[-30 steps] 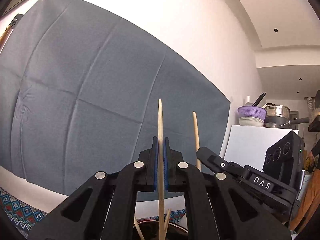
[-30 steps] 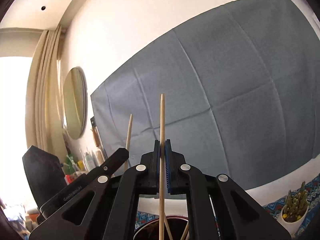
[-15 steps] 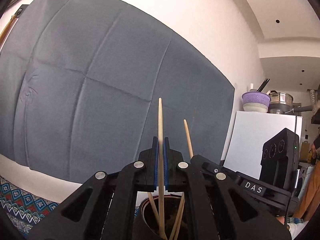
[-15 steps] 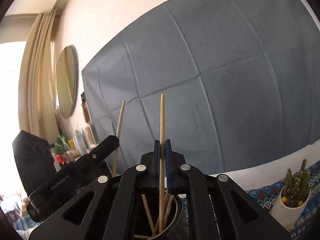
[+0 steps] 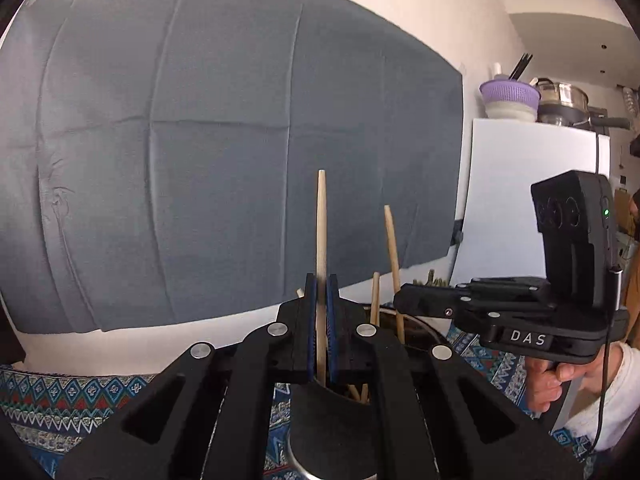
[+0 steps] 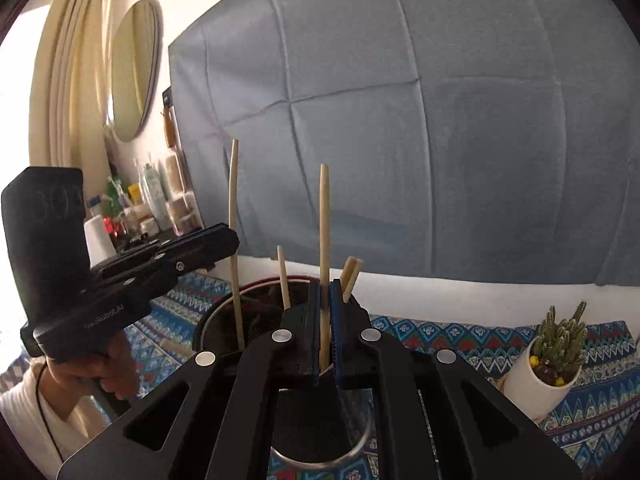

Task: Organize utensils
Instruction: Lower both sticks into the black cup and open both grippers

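Note:
My left gripper (image 5: 321,280) is shut on an upright wooden chopstick (image 5: 321,220). In the right wrist view my right gripper (image 6: 325,286) is likewise shut on a second upright chopstick (image 6: 324,220). Both sticks reach down into a round metal holder (image 6: 205,330) with a dark inside, just below the jaws. A few other chopsticks (image 6: 283,280) lean in it. Each view shows the other gripper from the side: the right gripper (image 5: 398,300) with its stick (image 5: 392,248), and the left gripper (image 6: 234,242) with its stick (image 6: 233,200). The holder's rim (image 5: 434,332) shows behind my left fingers.
A patterned tablecloth (image 6: 440,336) covers the table. A cactus in a white pot (image 6: 556,360) stands to the right of the holder. A grey cloth (image 5: 200,140) hangs on the wall behind. Bottles (image 6: 152,196) crowd the far left; a white fridge (image 5: 520,200) stands at right.
Both grippers have sunk and tipped downward with their chopsticks. The holder and the tablecloth have come up into view beneath the jaws.

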`<state>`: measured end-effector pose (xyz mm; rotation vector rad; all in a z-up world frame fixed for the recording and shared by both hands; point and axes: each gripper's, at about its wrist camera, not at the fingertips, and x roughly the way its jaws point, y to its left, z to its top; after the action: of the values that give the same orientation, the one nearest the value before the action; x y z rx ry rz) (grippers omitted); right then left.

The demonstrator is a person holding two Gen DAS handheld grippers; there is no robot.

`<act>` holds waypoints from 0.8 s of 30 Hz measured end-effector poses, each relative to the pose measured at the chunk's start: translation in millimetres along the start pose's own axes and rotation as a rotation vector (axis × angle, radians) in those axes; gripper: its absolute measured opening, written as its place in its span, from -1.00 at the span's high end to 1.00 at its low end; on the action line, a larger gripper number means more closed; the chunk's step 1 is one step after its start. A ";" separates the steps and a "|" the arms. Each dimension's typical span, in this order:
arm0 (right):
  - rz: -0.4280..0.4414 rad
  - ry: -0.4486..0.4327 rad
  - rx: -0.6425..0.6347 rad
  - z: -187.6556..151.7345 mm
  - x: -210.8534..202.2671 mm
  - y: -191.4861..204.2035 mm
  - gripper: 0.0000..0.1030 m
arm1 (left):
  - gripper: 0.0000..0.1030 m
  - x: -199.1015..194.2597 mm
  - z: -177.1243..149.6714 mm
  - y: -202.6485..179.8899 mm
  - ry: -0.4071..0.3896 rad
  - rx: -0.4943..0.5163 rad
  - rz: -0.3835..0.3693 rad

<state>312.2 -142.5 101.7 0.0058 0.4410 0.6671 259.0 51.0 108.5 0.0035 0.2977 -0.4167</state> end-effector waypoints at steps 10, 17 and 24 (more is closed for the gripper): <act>-0.095 0.304 0.006 22.1 17.2 6.8 0.90 | 0.89 25.5 16.6 -3.1 0.366 0.073 0.053; -0.098 0.376 -0.027 27.6 19.6 13.0 0.79 | 0.67 23.1 24.4 -1.5 0.434 0.079 0.078; -0.191 0.312 -0.156 36.2 3.9 32.3 -0.26 | -0.17 9.5 27.8 0.8 0.434 0.105 0.113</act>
<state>310.0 -109.8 137.7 -0.2880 0.6796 0.5131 275.5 46.2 132.4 0.2145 0.6995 -0.3161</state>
